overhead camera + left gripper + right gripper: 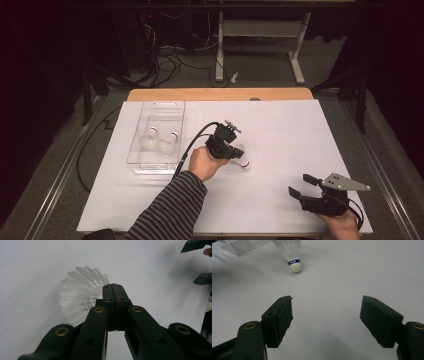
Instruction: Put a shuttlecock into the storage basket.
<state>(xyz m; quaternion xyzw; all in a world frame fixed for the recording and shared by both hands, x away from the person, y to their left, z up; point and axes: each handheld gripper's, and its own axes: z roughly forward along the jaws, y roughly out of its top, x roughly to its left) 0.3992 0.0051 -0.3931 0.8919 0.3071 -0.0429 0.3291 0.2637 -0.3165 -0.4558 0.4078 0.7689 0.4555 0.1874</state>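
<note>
One shuttlecock (242, 156) on counter (280, 150), at 3 o'clock of left tongs (235, 148), touching; cork toward 5. Left gripper view: pads pinched tight, skirt (77, 298) at 10 o'clock behind, grip unclear. Right gripper view: right tongs (325, 318) wide open, empty; cork (295, 266) at 11.

A white sheet (280, 150) is spread over a wooden table (220, 94). Tangled cables (167, 65) and a white desk frame (260, 30) are seen on the floor beyond.
</note>
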